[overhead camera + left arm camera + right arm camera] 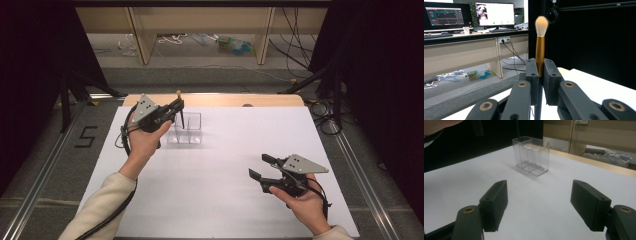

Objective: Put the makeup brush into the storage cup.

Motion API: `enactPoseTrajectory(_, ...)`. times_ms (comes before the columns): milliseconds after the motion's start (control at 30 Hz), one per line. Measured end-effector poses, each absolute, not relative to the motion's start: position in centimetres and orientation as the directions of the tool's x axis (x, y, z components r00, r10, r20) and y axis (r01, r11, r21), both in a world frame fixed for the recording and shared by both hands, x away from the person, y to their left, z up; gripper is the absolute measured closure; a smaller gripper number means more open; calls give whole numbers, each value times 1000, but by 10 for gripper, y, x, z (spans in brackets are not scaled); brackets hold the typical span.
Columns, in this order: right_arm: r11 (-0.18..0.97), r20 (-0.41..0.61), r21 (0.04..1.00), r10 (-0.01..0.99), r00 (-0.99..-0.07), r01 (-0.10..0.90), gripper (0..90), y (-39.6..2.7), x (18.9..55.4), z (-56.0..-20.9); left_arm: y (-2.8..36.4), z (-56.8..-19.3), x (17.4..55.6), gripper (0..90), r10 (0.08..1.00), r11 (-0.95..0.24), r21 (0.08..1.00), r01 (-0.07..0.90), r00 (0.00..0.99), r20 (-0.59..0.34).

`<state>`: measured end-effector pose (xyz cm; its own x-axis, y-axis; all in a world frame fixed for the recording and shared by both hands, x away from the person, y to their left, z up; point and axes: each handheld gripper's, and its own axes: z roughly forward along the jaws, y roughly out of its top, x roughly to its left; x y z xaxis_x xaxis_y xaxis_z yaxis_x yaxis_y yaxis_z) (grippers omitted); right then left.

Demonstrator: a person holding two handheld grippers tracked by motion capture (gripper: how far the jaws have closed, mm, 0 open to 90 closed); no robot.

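In the high view, a clear box split into compartments stands on the white table at about 11 o'clock from the table's middle; nothing can be made out inside it. The left gripper hovers just above the box's left part, its jaws pinched on a brush that stands upright, its dark handle pointing down toward the box; whether the handle's end is inside a compartment cannot be told. The right gripper sits at 4 o'clock, well apart from the box, jaws spread wide and holding nothing. In the left gripper view, the pads clamp the brush's gold ferrule, bristles up at 12 o'clock. In the right gripper view, the box stands at 12 o'clock beyond the open gripper, its compartments looking bare.
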<state>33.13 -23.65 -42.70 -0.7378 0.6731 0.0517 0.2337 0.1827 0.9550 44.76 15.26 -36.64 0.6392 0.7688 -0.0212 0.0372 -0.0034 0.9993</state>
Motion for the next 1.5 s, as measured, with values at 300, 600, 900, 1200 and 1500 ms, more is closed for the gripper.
enactPoseTrajectory(300,187,48,954,676,-735,235,310,-237,331,-427,153,-366,451,835,773,-5,999,34,634,-18)
enactPoseTrajectory(600,182,51,955,673,-738,233,310,-237,331,-427,152,-367,455,835,771,-3,999,37,637,-21)
enactPoseTrajectory(900,188,49,953,677,-734,236,310,-237,331,-427,150,-368,457,835,784,8,998,61,619,-44)
enactPoseTrajectory(1200,180,76,948,675,-734,264,310,-236,330,-427,149,-367,459,835,786,8,998,56,617,-41)
enactPoseTrajectory(1500,179,76,948,676,-733,264,310,-236,330,-427,149,-367,462,835,787,2,999,46,616,-30)
